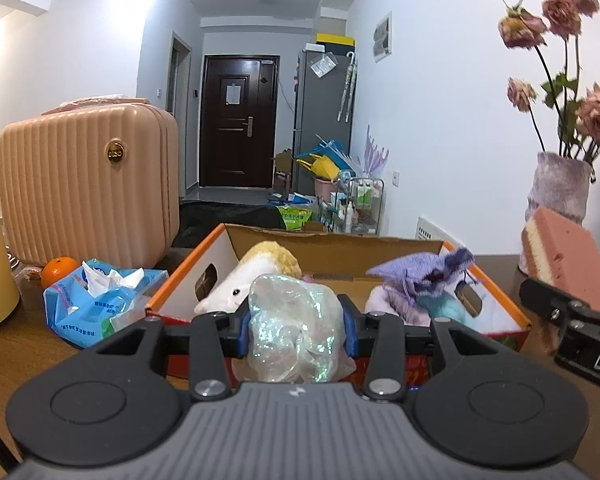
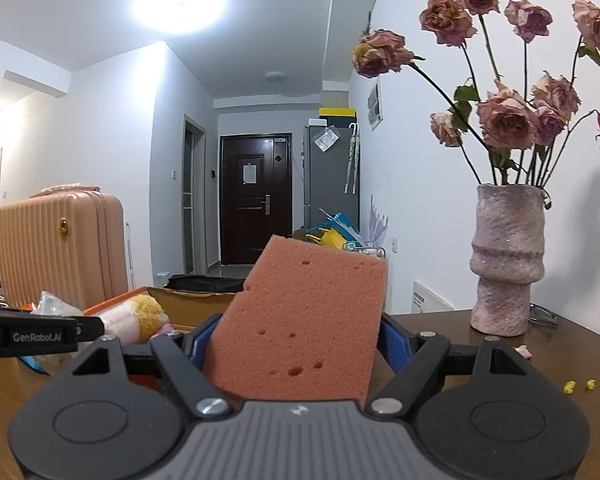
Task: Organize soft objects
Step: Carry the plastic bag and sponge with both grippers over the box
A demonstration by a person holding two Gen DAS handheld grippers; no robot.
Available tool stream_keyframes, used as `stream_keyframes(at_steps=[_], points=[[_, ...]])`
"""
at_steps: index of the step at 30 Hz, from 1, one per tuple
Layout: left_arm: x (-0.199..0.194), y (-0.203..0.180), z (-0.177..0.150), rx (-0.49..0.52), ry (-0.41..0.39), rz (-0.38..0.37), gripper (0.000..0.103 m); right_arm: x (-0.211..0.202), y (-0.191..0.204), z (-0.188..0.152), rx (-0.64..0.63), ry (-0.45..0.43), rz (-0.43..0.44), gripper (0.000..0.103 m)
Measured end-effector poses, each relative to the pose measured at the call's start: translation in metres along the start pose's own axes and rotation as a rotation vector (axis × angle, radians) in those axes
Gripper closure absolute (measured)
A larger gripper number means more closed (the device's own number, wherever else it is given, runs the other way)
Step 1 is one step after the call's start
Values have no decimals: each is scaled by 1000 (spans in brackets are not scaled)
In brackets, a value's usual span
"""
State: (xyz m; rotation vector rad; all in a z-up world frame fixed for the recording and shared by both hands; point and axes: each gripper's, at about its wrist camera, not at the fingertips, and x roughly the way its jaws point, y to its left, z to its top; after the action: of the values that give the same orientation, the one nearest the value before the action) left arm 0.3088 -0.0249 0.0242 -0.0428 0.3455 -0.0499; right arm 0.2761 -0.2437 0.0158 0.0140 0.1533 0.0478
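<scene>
My left gripper (image 1: 296, 330) is shut on a crumpled iridescent plastic bag (image 1: 296, 328), held just in front of an open orange-rimmed cardboard box (image 1: 188, 264). The box holds a white and yellow plush toy (image 1: 248, 276), a purple knitted cloth (image 1: 424, 270) and other soft items. My right gripper (image 2: 296, 336) is shut on a pink sponge (image 2: 304, 320) and holds it upright above the wooden table; it shows at the right edge of the left wrist view (image 1: 568, 268). The plush also shows in the right wrist view (image 2: 136, 320).
A blue tissue pack (image 1: 96, 304) and an orange (image 1: 58, 270) lie left of the box, before a pink suitcase (image 1: 84, 184). A vase of dried roses (image 2: 508, 260) stands at the right. Yellow crumbs (image 2: 590, 386) dot the table (image 2: 540, 364).
</scene>
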Motion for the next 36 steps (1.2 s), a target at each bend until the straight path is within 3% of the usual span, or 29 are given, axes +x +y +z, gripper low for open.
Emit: stream_keyframes(at_steps=[14, 36], points=[[29, 6, 26, -53, -71, 40, 61, 40, 24, 18, 29, -16, 31, 24], [90, 6, 41, -53, -98, 112, 61, 118, 40, 31, 35, 75, 0, 24]])
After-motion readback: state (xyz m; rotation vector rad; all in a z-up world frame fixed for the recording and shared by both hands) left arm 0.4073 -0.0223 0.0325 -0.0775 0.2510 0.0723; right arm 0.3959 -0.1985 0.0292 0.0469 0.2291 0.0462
